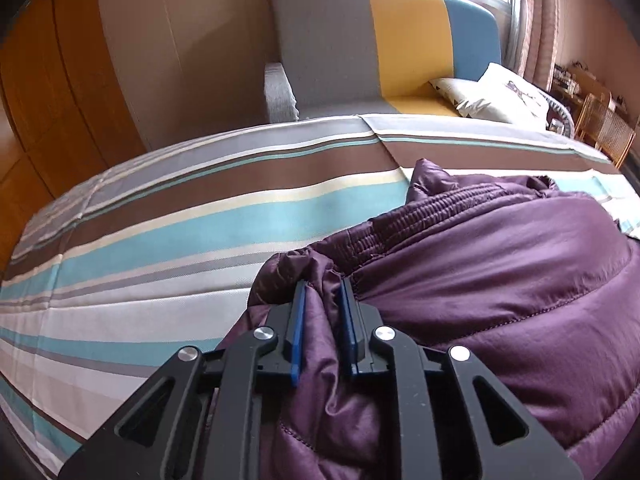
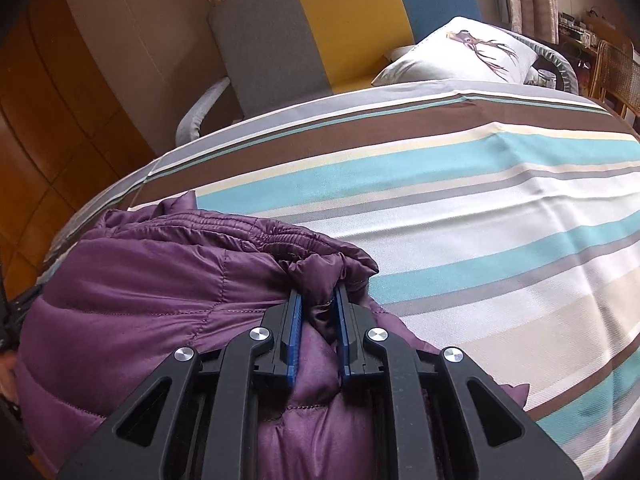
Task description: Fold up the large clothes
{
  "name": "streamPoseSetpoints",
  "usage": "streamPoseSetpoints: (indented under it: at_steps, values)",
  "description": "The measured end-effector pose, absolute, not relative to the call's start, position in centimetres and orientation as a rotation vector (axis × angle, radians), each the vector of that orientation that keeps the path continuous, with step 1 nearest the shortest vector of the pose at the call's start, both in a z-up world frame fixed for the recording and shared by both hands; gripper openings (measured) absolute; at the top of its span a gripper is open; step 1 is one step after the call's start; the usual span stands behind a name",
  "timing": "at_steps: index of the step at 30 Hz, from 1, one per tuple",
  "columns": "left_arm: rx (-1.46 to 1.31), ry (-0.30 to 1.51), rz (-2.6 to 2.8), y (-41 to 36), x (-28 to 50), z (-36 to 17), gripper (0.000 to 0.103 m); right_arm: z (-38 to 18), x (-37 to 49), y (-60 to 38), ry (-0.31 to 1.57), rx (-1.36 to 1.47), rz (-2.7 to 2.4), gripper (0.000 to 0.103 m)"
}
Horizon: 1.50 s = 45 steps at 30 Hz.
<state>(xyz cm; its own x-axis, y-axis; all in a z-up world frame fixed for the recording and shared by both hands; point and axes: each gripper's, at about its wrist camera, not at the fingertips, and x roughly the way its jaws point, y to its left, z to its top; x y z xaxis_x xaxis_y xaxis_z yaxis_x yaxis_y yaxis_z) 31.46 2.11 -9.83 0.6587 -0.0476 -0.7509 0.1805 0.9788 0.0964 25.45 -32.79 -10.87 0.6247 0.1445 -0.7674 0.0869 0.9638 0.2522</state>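
A purple quilted jacket (image 1: pixel 500 280) lies bunched on the striped bed. In the left wrist view it fills the lower right. My left gripper (image 1: pixel 323 286) is shut on a fold at the jacket's left corner, near its elastic hem. In the right wrist view the jacket (image 2: pixel 152 280) fills the lower left. My right gripper (image 2: pixel 317 296) is shut on a fold at the jacket's right corner. Fabric is pinched between the blue pads of both grippers.
The bed cover (image 1: pixel 180 232) has blue, brown, grey and white stripes and spreads left in the left wrist view and right (image 2: pixel 500 220) in the right wrist view. A grey, yellow and blue sofa (image 1: pixel 380 40) with a white pillow (image 2: pixel 460 52) stands behind.
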Motion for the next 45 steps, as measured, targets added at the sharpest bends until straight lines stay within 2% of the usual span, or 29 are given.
streamPoseSetpoints:
  at_steps: [2, 3, 4, 5, 6, 7, 11, 14, 16, 18, 21, 24, 25, 26, 30, 35, 42, 44, 45]
  values:
    - [0.178, 0.849, -0.128, 2.1, 31.4, -9.4, 0.018, -10.3, 25.4, -32.5, 0.9, 0.244, 0.017, 0.023]
    - [0.184, 0.86, -0.12, 2.1, 31.2, -8.9, 0.022, -9.8, 25.2, -32.1, 0.904, 0.21, 0.004, 0.034]
    - [0.184, 0.863, -0.108, 2.3, 30.9, -8.3, 0.036, -9.4, 25.1, -32.0, 0.907, 0.179, -0.017, 0.056]
    - [0.178, 0.857, -0.094, 2.5, 30.5, -7.6, 0.045, -8.6, 24.6, -31.7, 0.894, 0.135, -0.05, 0.065]
    - [0.16, 0.843, -0.084, 2.9, 30.1, -6.8, 0.068, -7.9, 24.1, -31.6, 0.869, 0.118, -0.054, 0.069]
    - [0.124, 0.824, -0.089, 3.4, 29.5, -5.9, 0.074, -6.8, 23.3, -31.4, 0.833, 0.103, -0.051, 0.069]
    - [0.006, 0.749, -0.075, 4.6, 26.5, -2.3, 0.072, -3.9, 20.7, -30.2, 0.781, 0.104, -0.055, 0.069]
    - [-0.051, 0.699, -0.104, 3.8, 23.9, -0.5, 0.061, -2.5, 18.8, -28.7, 0.764, 0.179, -0.027, 0.067]
    - [-0.075, 0.688, -0.147, 2.0, 22.4, 0.0, 0.043, -2.1, 17.9, -27.0, 0.764, 0.213, 0.023, 0.049]
    - [-0.071, 0.705, -0.199, 0.2, 21.7, -0.2, 0.026, -2.0, 17.9, -25.1, 0.784, 0.211, 0.055, 0.036]
    - [-0.015, 0.756, -0.248, -3.3, 22.1, -1.4, 0.017, -2.8, 19.1, -22.0, 0.824, 0.126, 0.045, 0.025]
    - [0.035, 0.793, -0.248, -5.7, 23.2, -2.9, 0.017, -4.0, 20.4, -21.2, 0.859, 0.132, 0.035, 0.025]
    - [0.048, 0.805, -0.243, -6.2, 23.6, -3.3, 0.017, -4.6, 21.0, -21.0, 0.873, 0.127, 0.026, 0.019]
    - [0.057, 0.824, -0.235, -6.4, 24.2, -3.9, 0.017, -5.3, 21.6, -21.0, 0.892, 0.116, 0.014, 0.018]
    - [0.047, 0.888, -0.22, -6.4, 26.2, -6.9, 0.017, -7.6, 23.1, -21.6, 0.926, 0.132, -0.006, 0.018]
    - [0.033, 0.878, -0.231, -6.5, 26.7, -8.9, 0.017, -9.5, 24.4, -21.6, 0.935, 0.125, -0.017, 0.018]
    - [0.019, 0.871, -0.234, -6.7, 26.8, -9.5, 0.017, -10.2, 24.5, -21.5, 0.916, 0.129, -0.021, 0.017]
    - [0.013, 0.862, -0.241, -6.4, 26.1, -9.0, 0.019, -10.0, 24.4, -21.5, 0.919, 0.126, -0.02, 0.017]
    - [0.007, 0.856, -0.248, -6.2, 25.6, -8.7, 0.027, -9.7, 24.1, -21.4, 0.914, 0.12, -0.019, 0.017]
